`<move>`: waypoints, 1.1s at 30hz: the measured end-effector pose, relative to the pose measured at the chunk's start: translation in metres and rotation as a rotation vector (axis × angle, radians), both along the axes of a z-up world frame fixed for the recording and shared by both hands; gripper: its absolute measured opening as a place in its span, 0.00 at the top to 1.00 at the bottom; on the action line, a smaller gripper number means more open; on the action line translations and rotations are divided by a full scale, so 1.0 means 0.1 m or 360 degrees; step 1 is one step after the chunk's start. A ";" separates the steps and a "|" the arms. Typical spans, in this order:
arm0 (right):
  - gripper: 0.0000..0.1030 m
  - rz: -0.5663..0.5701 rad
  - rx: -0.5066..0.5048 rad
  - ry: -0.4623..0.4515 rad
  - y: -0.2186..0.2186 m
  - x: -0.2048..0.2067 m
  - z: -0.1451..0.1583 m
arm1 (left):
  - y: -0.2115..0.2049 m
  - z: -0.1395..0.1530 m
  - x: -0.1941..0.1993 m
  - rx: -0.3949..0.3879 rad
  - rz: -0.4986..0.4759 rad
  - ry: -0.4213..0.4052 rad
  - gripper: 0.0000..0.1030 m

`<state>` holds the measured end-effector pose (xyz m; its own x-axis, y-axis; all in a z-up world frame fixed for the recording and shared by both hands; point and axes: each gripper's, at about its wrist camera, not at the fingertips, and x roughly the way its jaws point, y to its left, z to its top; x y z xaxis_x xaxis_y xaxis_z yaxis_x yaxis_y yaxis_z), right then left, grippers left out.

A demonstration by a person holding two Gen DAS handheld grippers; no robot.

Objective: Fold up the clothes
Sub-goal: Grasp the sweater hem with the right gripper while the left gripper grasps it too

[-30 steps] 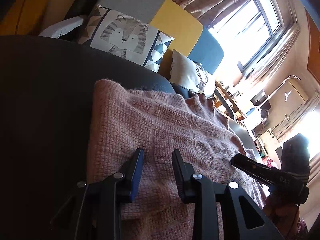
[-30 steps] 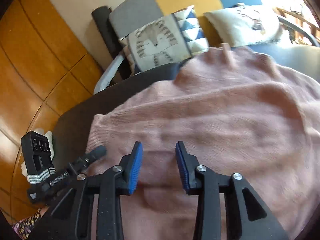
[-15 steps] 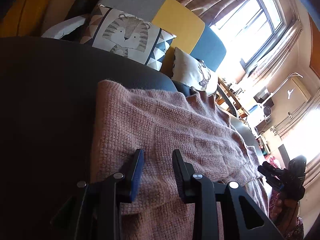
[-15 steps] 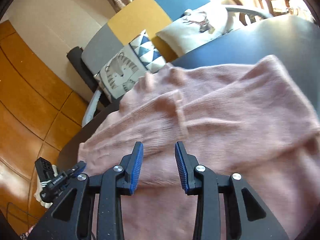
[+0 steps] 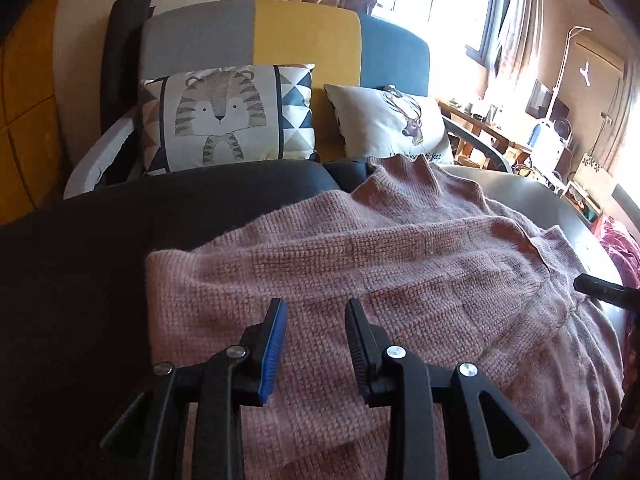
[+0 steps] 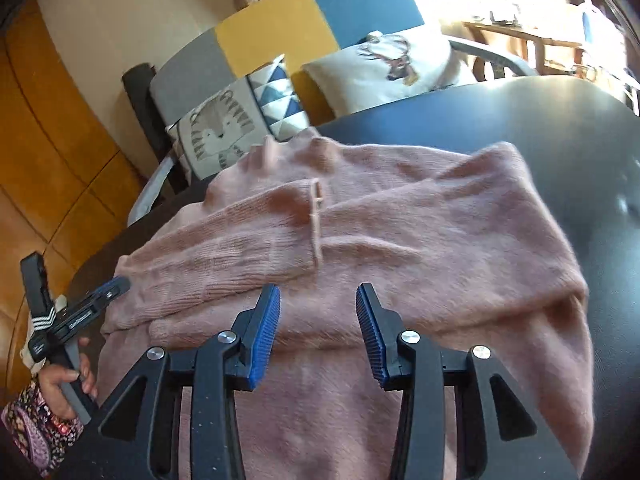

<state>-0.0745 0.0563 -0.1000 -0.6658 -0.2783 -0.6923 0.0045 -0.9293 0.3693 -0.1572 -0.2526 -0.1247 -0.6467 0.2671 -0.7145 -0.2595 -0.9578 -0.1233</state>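
Sweater (image 5: 400, 280) lies flat on the dark table (image 5: 80, 260). From the left view, the left gripper (image 5: 316, 320) hovers over its near edge, jaws parted and empty, having swung round to square up. From the right view, the right gripper (image 6: 318, 312) has just spread wider, nothing between its jaws. One sleeve (image 6: 240, 248) is already folded across, so the body fold looks next. Near hem is cut off.

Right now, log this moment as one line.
task: fold clothes | sweater: flat on table, both sleeves folded across | left gripper: open, empty | right gripper: just opening, empty
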 end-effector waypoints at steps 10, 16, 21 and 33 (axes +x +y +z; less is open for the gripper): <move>0.58 0.0208 0.0165 -0.0002 -0.10 -1.16 0.26 | 0.55 0.22 -0.87 0.0265 -0.0215 -0.0146 0.70; 0.58 0.0233 0.0270 0.0004 -0.06 -1.88 0.25 | 0.82 0.18 -1.64 0.0187 -0.0226 -0.0181 0.70; 0.58 0.0257 0.0267 -0.0149 -0.06 -2.39 -0.03 | 0.98 -0.06 -2.11 0.0183 -0.0286 -0.0347 0.70; 0.79 0.0372 0.0405 -0.0187 -0.26 -2.78 -0.29 | 1.11 -0.21 -2.16 0.0183 -0.0382 -0.0297 0.58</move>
<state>-0.3526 0.0299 -0.1286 -0.5162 -0.2223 -0.8271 0.1990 -0.9704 0.1367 -0.3735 -0.1414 -0.1455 -0.4161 0.4819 -0.7711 -0.4389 -0.8491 -0.2939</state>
